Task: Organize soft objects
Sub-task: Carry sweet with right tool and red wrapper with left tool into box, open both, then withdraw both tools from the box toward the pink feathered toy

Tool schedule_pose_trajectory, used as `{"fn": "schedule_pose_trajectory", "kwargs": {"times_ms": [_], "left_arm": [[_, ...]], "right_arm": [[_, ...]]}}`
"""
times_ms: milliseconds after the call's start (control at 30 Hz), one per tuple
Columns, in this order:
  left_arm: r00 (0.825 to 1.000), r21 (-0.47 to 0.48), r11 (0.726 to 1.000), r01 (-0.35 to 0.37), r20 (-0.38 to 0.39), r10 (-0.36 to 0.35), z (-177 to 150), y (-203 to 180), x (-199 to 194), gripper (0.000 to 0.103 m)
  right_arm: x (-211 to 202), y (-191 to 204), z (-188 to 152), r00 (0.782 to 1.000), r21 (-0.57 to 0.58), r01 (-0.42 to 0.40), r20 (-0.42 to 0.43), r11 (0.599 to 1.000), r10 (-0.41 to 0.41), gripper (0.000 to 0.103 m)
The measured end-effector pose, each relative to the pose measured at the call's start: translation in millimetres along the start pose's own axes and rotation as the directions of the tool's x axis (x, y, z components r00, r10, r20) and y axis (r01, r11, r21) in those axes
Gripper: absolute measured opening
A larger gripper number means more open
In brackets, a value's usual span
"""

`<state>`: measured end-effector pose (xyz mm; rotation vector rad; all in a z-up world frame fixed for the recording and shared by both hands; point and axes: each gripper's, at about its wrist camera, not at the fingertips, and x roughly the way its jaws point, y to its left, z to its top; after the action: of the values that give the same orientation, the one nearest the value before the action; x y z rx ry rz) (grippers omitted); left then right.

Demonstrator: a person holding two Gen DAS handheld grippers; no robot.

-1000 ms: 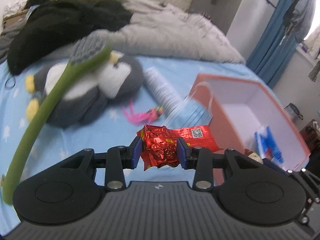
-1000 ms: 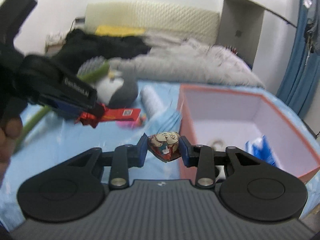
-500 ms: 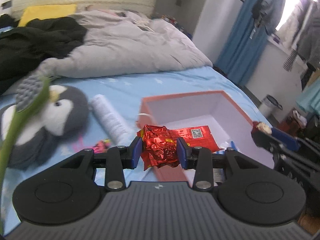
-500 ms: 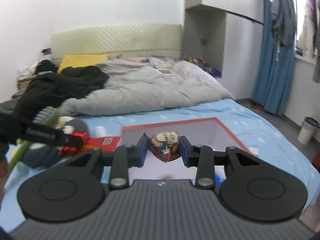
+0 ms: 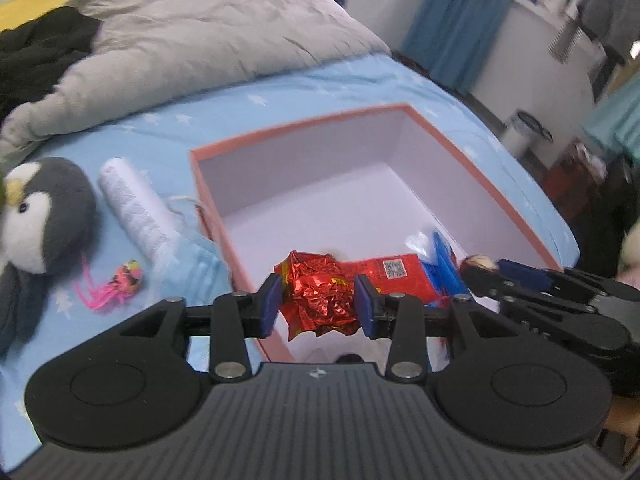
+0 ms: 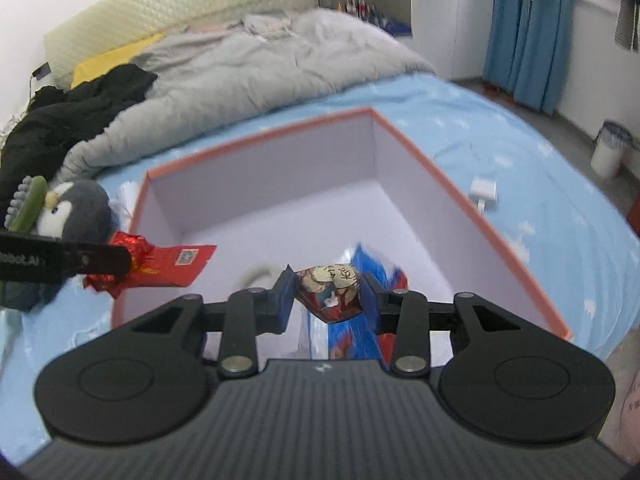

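My left gripper point(image 5: 318, 304) is shut on a crumpled red foil packet point(image 5: 392, 276) and holds it over the near left corner of the open orange box point(image 5: 304, 124). My right gripper point(image 6: 326, 298) carries a small cartoon-printed packet point(image 6: 328, 288) above the box's white inside point(image 6: 280, 208); its jaws are opening, with the packet still between the pads. Each gripper shows in the other's view: the left gripper point(image 6: 120, 264) at the box's left wall, the right gripper point(image 5: 492, 270) at the right. Blue packets point(image 5: 440, 256) lie in the box.
A penguin plush point(image 5: 44, 208), a white roll point(image 5: 136, 208) and a pink toy point(image 5: 116, 284) lie on the blue sheet left of the box. A green brush point(image 6: 26, 204) leans by the plush. A white charger point(image 6: 484, 192) lies right of the box. A grey duvet point(image 6: 248, 60) is behind.
Both grippers have swung from over the bed beside the penguin to above the open box, each carrying its packet. The views now look down into the box.
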<state>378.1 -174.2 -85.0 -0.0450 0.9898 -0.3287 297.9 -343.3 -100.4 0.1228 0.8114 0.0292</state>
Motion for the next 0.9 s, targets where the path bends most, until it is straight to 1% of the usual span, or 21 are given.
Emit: {"fn": "schedule_pose_trajectory", "kwargs": {"times_ms": [33, 100, 200, 300, 400, 567, 733, 900], "left_arm": [[1.000, 0.004, 1.000, 0.005, -0.007, -0.005, 0, -1, 2, 0.047], [1.000, -0.004, 1.000, -0.014, -0.002, 0.014, 0, -1, 4, 0.051], [1.000, -0.007, 1.000, 0.000, 0.000, 0.000, -1, -2, 2, 0.051], [0.999, 0.014, 1.000, -0.014, 0.034, 0.014, -3, -4, -7, 0.051], [0.996, 0.036, 0.999, -0.022, 0.083, 0.019, -6, -5, -23, 0.051], [0.987, 0.024, 1.000, -0.007, 0.160, 0.003, -15, 0, -54, 0.051], [0.972, 0.028, 0.999, -0.021, 0.235, 0.014, -32, 9, -87, 0.051], [0.960, -0.019, 1.000, -0.015, 0.280, 0.019, -53, 31, -115, 0.051]], "right_arm": [[0, -3, -3, 1.000, 0.011, 0.001, -0.005, 1.000, -0.001, 0.047], [2, -3, -6, 1.000, 0.026, -0.002, -0.012, 1.000, 0.002, 0.053], [2, -2, -9, 1.000, 0.033, -0.023, -0.013, 0.999, 0.023, 0.053], [-6, -3, -8, 1.000, 0.029, -0.026, 0.007, 0.999, 0.026, 0.053], [-18, -2, -5, 0.998, 0.032, -0.034, 0.049, 0.999, 0.032, 0.053], [-45, 8, -6, 0.989, 0.035, -0.072, 0.129, 0.997, 0.067, 0.053], [-72, 23, -11, 0.973, 0.020, -0.117, 0.201, 0.993, 0.111, 0.053], [-94, 43, -18, 0.954, -0.012, -0.158, 0.256, 0.987, 0.155, 0.053]]}}
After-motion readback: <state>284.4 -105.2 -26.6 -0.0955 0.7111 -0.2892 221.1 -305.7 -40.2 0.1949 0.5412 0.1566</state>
